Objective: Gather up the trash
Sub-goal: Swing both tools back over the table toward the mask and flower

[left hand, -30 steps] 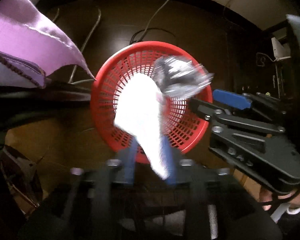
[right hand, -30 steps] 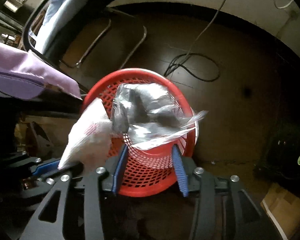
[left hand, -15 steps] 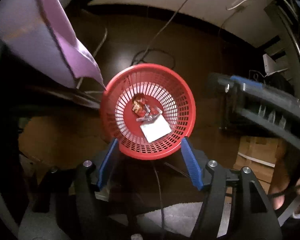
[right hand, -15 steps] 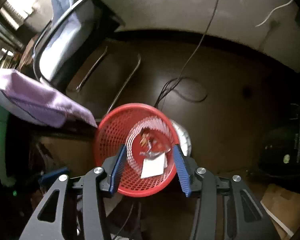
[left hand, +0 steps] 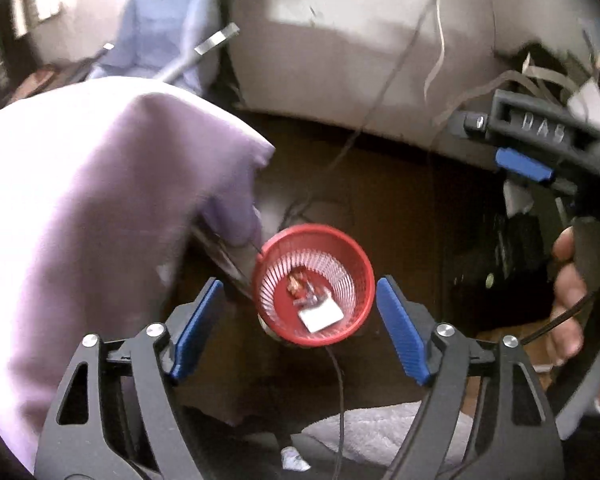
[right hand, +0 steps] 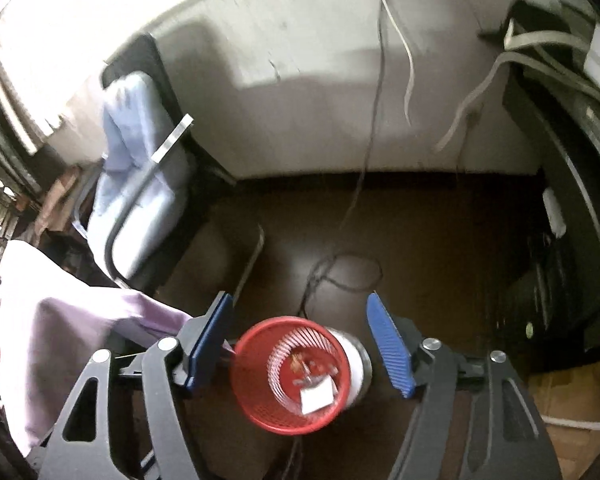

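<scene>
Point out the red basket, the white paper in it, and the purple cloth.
red basket (left hand: 362, 260): left wrist view, right rim.
white paper (left hand: 322, 316): left wrist view, its middle.
purple cloth (left hand: 100, 200): left wrist view, broad draped face.

A lilac cloth (left hand: 92, 216) is running off the left edge and hiding the floor beneath it. Small scraps inside the red basket (left hand: 360, 264) are showing too tiny and blurred to identify. On the right, the picture edge is cutting off a hand (left hand: 572, 292). The far chair (right hand: 140, 168) is smearing into blur.
</scene>
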{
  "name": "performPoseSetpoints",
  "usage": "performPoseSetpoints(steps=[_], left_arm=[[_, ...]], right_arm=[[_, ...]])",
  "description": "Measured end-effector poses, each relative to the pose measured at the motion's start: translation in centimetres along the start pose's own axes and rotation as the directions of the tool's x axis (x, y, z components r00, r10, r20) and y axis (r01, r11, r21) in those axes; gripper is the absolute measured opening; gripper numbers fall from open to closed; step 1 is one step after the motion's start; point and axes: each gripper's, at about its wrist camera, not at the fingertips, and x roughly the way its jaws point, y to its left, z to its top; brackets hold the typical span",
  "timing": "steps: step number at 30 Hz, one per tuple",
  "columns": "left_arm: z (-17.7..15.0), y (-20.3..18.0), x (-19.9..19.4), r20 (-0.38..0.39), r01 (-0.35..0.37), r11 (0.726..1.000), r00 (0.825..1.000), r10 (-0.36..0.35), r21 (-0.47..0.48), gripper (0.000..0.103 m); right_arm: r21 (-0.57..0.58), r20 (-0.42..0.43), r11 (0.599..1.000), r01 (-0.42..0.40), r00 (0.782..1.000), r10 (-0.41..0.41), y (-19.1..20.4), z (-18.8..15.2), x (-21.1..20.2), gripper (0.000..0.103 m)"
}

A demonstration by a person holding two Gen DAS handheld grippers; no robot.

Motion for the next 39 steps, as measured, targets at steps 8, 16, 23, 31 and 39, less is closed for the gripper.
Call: performPoseSetpoints(steps=[8, 16, 23, 31, 39], left_arm=[[-1.8, 7.7, -10.8, 0.19, -0.073, 0.981, 0.976, 0.107, -0.179, 0.083], [-5.4, 14.8, -18.2, 0.252, -0.131, 0.936, 0.942, 0.22, -0.327, 0.085], [-8.6, 19.8, -22.0, 0.223, -0.145, 0.9, 0.941, 0.254, -0.412, 0.089], [-12.5, 28.3, -25.8, 0.18, -0.191, 0.808, 0.922, 0.342, -0.557, 0.091], [-16.4, 35.8, -27.7, 0.166, -0.159, 0.691, 0.911, 0.378, -0.705, 0.093]], right_arm=[[-0.158, 0.057, 0.981, -0.108, 0.991, 0.119, 7.5, -0.9, -4.2, 0.074], [-0.346, 0.004, 0.907, -0.241, 0.966, 0.258, 16.9, -4.2, -6.7, 0.075], [-0.491, -0.027, 0.804, -0.334, 0.929, 0.37, 24.0, -7.3, -10.1, 0.083], [-0.593, -0.165, 0.641, -0.487, 0.853, 0.495, 32.6, -11.1, -12.8, 0.083], [-0.658, -0.237, 0.53, -0.535, 0.815, 0.528, 38.6, -14.5, -15.0, 0.083]])
